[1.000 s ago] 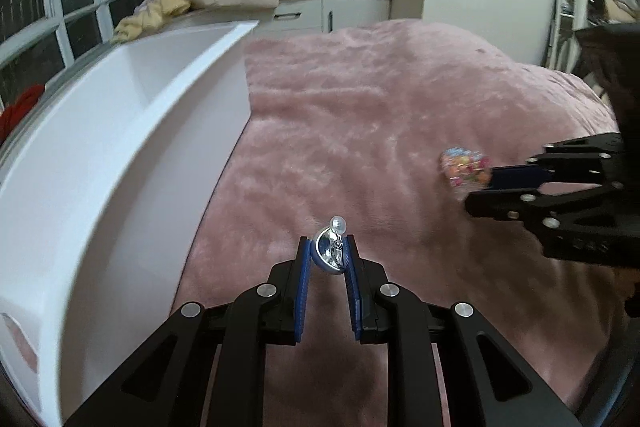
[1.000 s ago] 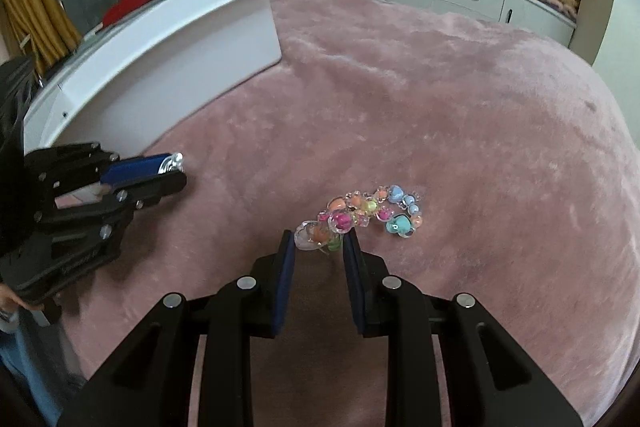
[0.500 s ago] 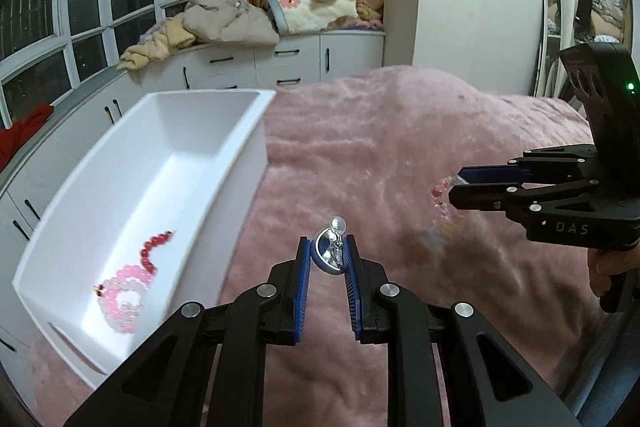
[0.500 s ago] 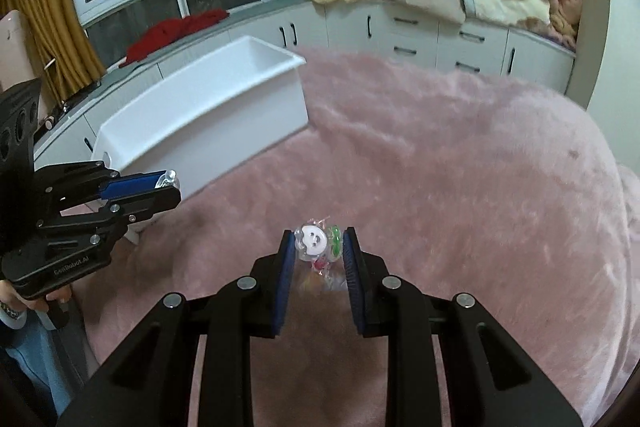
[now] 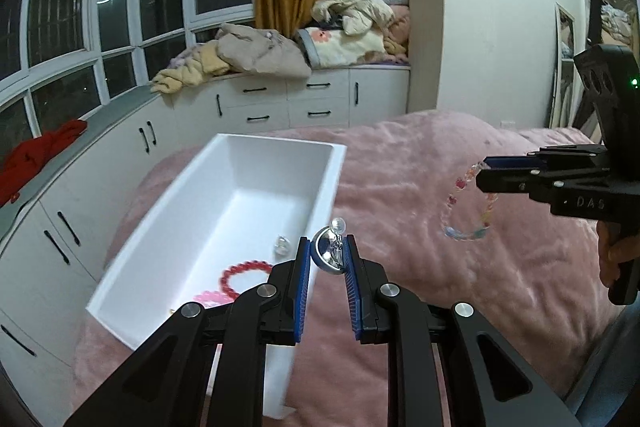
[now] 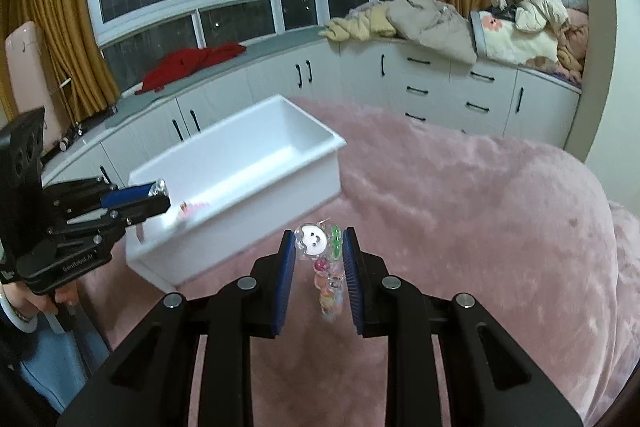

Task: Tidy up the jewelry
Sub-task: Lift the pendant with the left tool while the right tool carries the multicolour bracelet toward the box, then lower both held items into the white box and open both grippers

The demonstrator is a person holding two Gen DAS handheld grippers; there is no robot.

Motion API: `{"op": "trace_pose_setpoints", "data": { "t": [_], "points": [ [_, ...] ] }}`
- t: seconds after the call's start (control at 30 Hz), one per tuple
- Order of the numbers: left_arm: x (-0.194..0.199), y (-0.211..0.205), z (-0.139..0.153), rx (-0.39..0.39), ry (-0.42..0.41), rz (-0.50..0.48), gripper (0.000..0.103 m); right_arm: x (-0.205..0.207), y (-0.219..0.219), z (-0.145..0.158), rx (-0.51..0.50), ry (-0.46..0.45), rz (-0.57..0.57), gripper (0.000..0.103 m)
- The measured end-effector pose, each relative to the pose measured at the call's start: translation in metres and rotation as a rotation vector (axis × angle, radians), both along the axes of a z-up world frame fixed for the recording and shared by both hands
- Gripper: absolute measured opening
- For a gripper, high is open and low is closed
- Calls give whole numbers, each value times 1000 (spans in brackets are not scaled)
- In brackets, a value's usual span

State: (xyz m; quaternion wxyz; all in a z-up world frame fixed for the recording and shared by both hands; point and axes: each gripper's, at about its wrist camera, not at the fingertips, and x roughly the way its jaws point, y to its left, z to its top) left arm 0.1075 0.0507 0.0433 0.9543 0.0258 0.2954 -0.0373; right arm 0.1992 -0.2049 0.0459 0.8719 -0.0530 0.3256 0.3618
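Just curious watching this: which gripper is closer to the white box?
Left. The left gripper sits right at the white box rim, holding a silver ring; the right gripper hangs off over the pink blanket.

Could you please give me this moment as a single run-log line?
left gripper: shut on silver ring, near white bin | right gripper: shut on beaded bracelet, above pink blanket | bin: red bracelet

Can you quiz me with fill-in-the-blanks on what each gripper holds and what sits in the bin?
1. The left gripper is shut on a silver metal ____.
2. The right gripper dangles a multicoloured beaded bracelet above the pink plush ____.
3. Inside the white rectangular plastic bin lies a round bracelet of ____ beads.

Missing words: ring; blanket; red
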Motion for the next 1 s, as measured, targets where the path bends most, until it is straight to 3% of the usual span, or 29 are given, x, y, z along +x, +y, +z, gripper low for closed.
{"op": "trace_pose_setpoints", "data": {
  "t": [0.33, 0.63, 1.0],
  "points": [
    [-8, 50, 32, 15, -26, 74, 22, 12, 47, 42, 48, -31, 56, 25],
    [1, 94, 32, 34, 17, 133, 22, 33, 104, 71, 55, -42, 105, 25],
    [45, 119, 6, 60, 150, 117, 22, 58, 183, 35, -24, 67, 147, 25]
  ]
}}
